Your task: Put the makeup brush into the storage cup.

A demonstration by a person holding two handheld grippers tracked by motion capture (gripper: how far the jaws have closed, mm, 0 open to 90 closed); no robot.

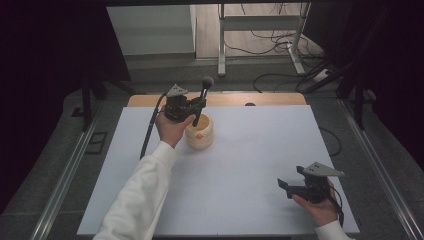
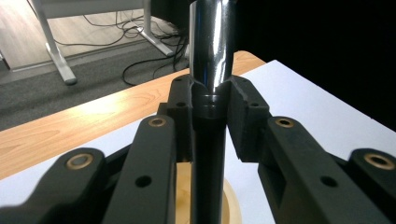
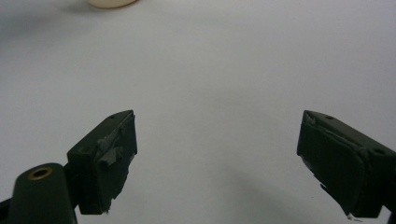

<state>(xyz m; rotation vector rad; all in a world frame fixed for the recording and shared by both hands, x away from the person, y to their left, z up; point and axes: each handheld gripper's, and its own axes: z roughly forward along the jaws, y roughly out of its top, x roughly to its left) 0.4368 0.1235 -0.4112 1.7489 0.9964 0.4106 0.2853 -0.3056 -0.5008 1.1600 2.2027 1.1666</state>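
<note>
While the left gripper (image 2: pixel 210 121) clamps a glossy dark-handled tool (image 2: pixel 211 56), its tip dips into the cream bowl (image 1: pixel 200 134) — contents unclear; right gripper (image 3: pixel 217 154) gapes.

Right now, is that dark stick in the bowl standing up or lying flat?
Standing, slightly tilted: the stick rises from the bowl.

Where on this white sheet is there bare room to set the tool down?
Bare: the wide stretch of white sheet between the wooden bowl and the right gripper, and the far-right corner. Crowded: around the bowl, where the left gripper holds the dark tool over it.
</note>
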